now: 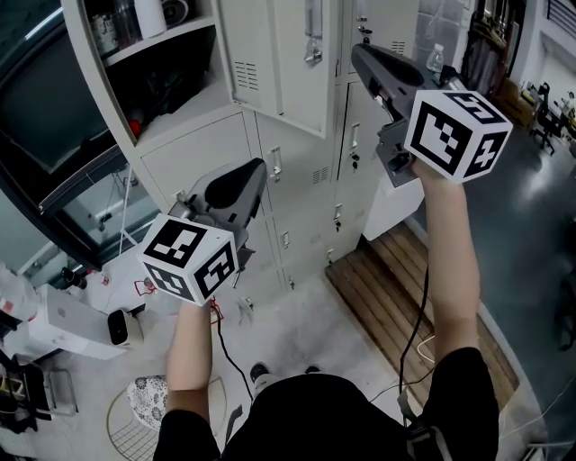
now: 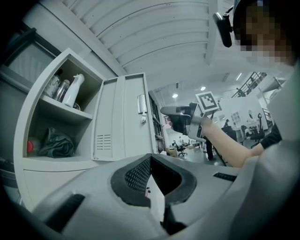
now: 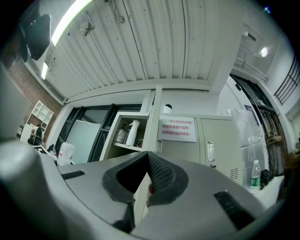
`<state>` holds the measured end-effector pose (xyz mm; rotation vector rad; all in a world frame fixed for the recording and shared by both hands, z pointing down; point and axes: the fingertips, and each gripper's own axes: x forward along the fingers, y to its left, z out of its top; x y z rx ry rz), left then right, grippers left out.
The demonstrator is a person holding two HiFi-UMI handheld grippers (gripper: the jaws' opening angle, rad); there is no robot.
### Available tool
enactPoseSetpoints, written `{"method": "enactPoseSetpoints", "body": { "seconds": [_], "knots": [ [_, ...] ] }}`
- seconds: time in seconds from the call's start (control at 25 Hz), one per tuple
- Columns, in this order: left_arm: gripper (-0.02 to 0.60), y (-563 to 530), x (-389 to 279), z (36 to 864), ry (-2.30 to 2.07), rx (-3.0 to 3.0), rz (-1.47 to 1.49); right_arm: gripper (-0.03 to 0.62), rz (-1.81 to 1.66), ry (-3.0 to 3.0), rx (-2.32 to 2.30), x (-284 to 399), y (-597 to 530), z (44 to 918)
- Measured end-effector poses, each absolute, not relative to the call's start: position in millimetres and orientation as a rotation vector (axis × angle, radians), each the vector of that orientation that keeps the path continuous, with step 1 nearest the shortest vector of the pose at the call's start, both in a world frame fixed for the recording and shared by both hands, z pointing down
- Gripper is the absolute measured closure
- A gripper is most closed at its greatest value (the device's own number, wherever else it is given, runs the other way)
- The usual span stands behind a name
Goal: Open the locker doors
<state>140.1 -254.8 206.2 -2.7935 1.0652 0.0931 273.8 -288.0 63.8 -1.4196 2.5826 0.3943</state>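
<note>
Low at centre-left, the left hand-held gripper (image 1: 256, 169) is pressed together and empty, while the right hand-held gripper (image 1: 358, 52), also closed on nothing, reaches nearer the closed locker door (image 1: 385, 20) at upper right, whose upright handle (image 3: 210, 152) lies just right of its jaws.

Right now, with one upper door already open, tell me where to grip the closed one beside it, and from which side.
Take the vertical handle by the left edge of the closed upper door. It is narrow and upright, with hinges probably on the right, so come straight at the front with the right gripper, jaws either side. They are shut now; open them first.
</note>
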Motion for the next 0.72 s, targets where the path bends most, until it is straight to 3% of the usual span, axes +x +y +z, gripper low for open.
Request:
{"method": "enactPoseSetpoints", "body": {
  "seconds": [0.72],
  "knots": [
    [0.563, -260.4, 123.2, 242.5, 1.096, -2.869, 0.141, 0.589, 0.403, 2.678, -1.343, 233.3, -245.4, 133.0]
  ]
}}
